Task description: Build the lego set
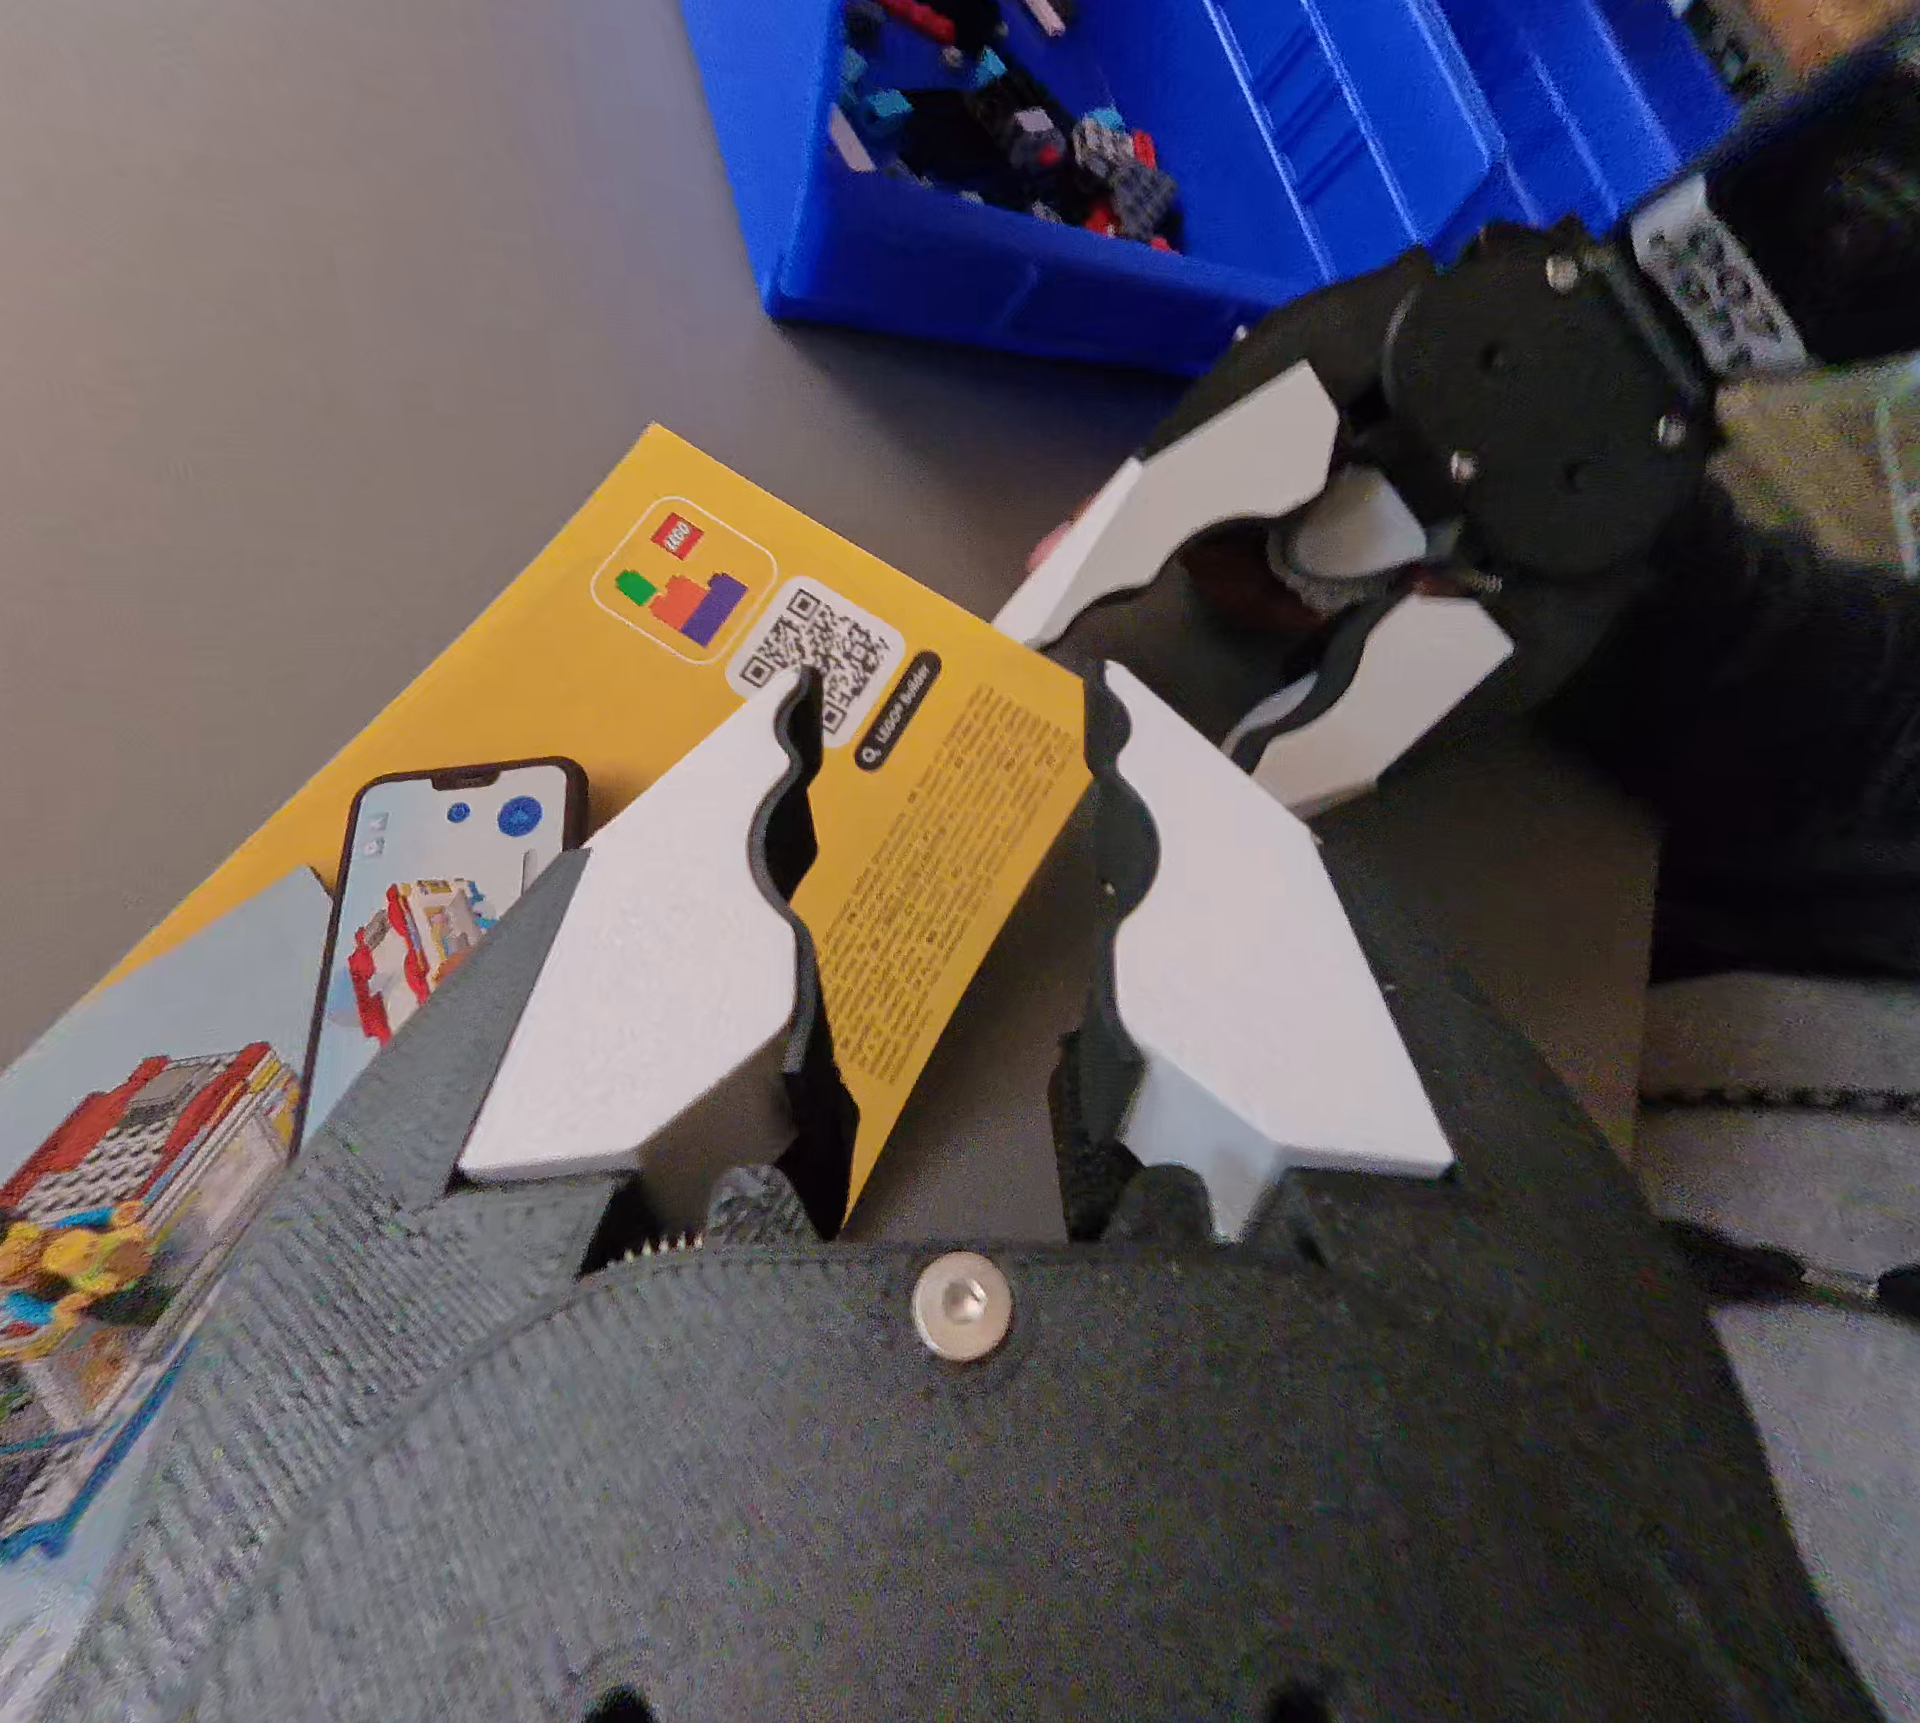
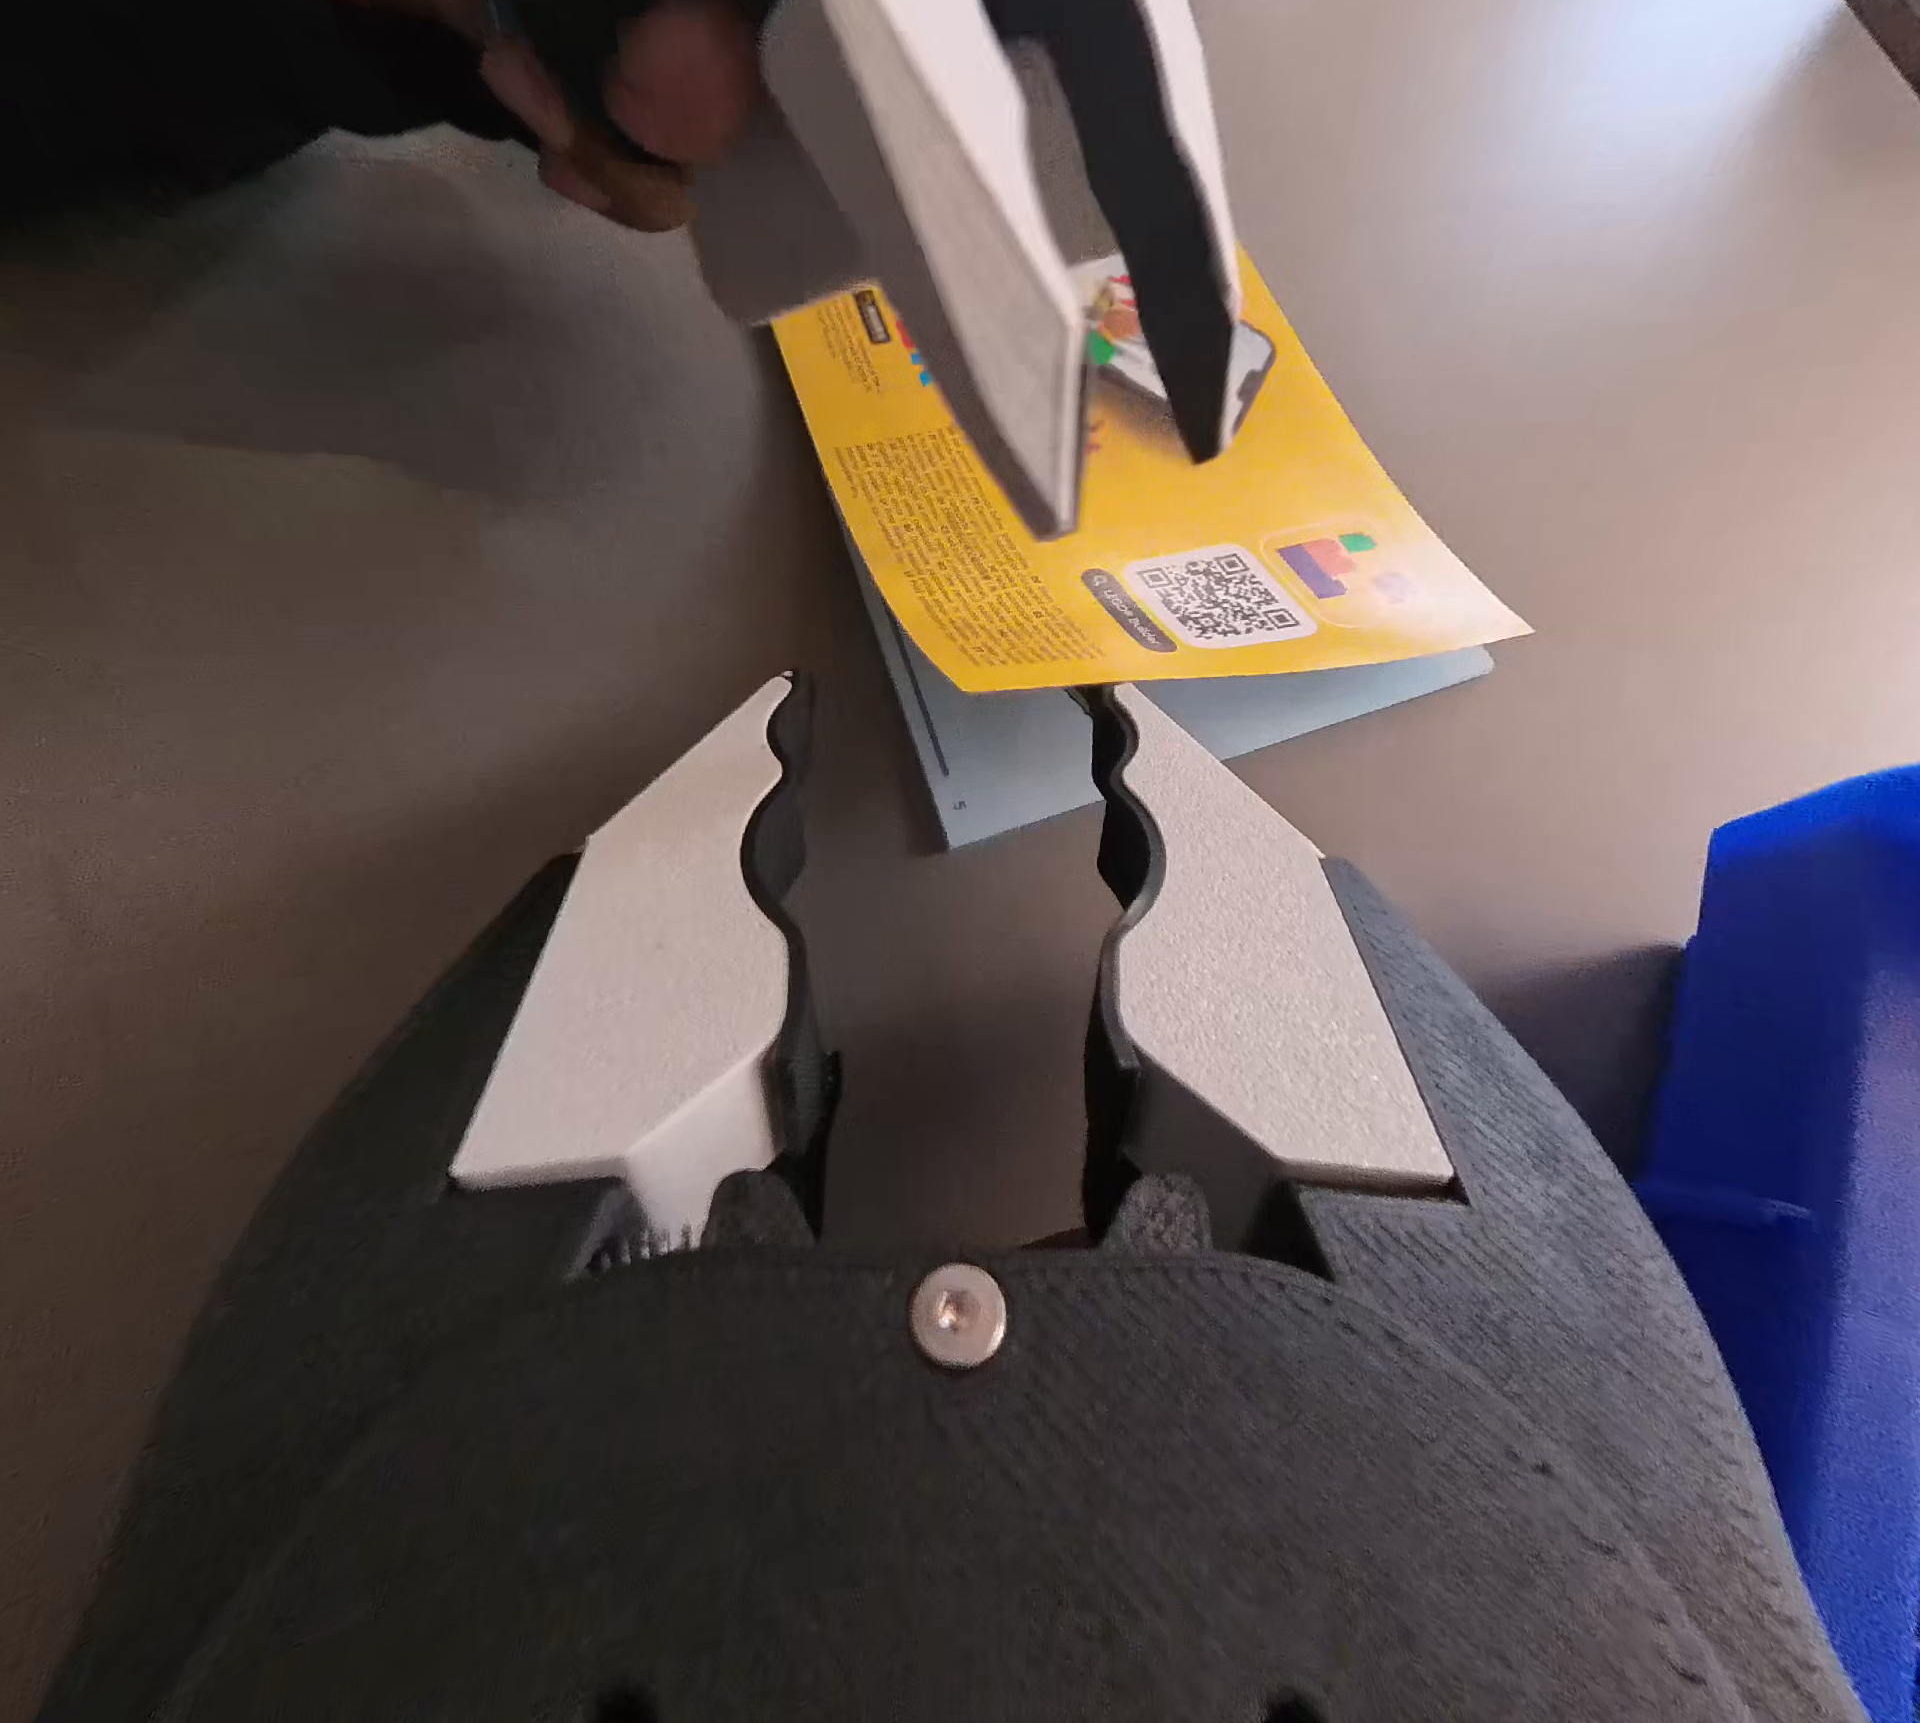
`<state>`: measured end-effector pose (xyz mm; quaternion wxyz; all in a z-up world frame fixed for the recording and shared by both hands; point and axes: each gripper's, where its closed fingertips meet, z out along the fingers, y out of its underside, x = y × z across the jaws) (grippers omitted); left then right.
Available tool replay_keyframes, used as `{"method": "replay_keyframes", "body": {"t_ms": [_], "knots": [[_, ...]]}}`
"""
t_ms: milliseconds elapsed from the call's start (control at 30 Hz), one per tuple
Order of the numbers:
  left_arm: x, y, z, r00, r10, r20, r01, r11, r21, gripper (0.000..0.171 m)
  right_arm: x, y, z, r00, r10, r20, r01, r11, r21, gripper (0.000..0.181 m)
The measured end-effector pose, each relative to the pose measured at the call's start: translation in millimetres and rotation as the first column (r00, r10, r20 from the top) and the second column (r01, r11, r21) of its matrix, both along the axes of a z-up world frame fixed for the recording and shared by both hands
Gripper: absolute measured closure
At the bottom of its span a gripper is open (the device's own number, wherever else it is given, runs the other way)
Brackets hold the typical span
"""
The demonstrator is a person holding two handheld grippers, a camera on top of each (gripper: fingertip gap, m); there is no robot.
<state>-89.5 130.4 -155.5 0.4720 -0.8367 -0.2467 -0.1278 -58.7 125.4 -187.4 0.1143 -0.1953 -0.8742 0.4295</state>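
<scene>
Over the yellow instruction booklet (image 1: 644,738) your left gripper (image 1: 945,686) and right gripper (image 2: 951,697) both gape empty, so next pinch that lifted page edge to turn it.

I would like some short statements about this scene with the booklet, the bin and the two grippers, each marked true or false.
1. The left gripper is open. True.
2. The booklet lies inside the bin. False: it lies on the table, apart from the bin.
3. The bin holds loose lego pieces. True.
4. The right gripper is shut on the booklet. False: it is open, with its tips at the booklet's edge.
5. The booklet's top page is green. False: it is yellow, with a pale page under it.
</scene>
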Motion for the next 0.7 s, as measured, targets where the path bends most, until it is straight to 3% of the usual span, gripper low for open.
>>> {"method": "replay_keyframes", "body": {"t_ms": [167,333,700], "knots": [[22.5,-5.7,-2.5,0.976,-0.158,-0.148,0.147,0.986,-0.082,0.121,1.1,-0.2,2.1,1.000,0.010,0.012,-0.009,1.000,-0.023,0.122],[33.3,-6.1,-11.9,0.947,-0.236,-0.217,0.204,0.966,-0.159,0.125,3.6,-1.6,3.8,1.000,0.030,0.003,-0.030,0.999,-0.032,0.122],[34.6,-3.7,-19.2,0.936,-0.241,-0.258,0.193,0.961,-0.199,0.137,6.0,-4.6,6.7,0.998,0.051,-0.027,-0.052,0.998,-0.038,0.118]]}}
